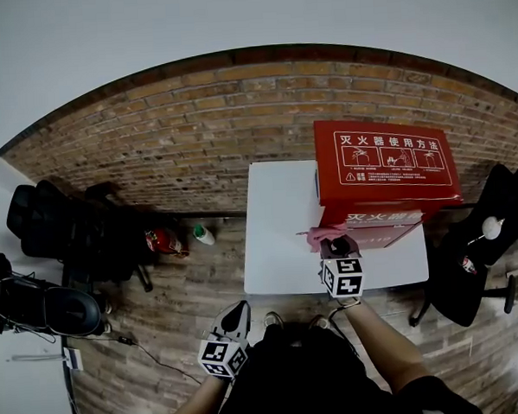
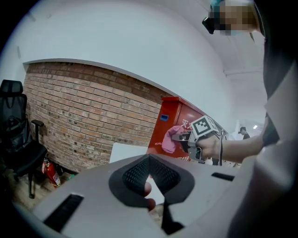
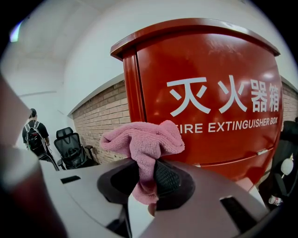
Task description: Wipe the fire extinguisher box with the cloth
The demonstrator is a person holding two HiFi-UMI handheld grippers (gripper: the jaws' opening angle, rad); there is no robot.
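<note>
The red fire extinguisher box (image 1: pixel 383 174) stands on the right part of a white table (image 1: pixel 282 235), its front bearing white lettering (image 3: pixel 209 93). My right gripper (image 1: pixel 337 248) is shut on a pink cloth (image 3: pixel 144 142) and holds it just before the box's lower front left corner; whether the cloth (image 1: pixel 324 235) touches the box is unclear. The left gripper (image 1: pixel 238 312) hangs low over the wooden floor, left of the table's near edge, jaws closed with nothing in them. From the left gripper view (image 2: pixel 149 159) the box (image 2: pixel 173 122) and the cloth (image 2: pixel 168 138) show ahead.
A brick wall runs behind the table. Black office chairs (image 1: pixel 70 229) stand at the left, with a small red extinguisher (image 1: pixel 163 241) and a bottle (image 1: pixel 203 235) on the floor nearby. Another dark chair (image 1: pixel 478 259) is at the right. A person (image 3: pixel 33 135) stands far off.
</note>
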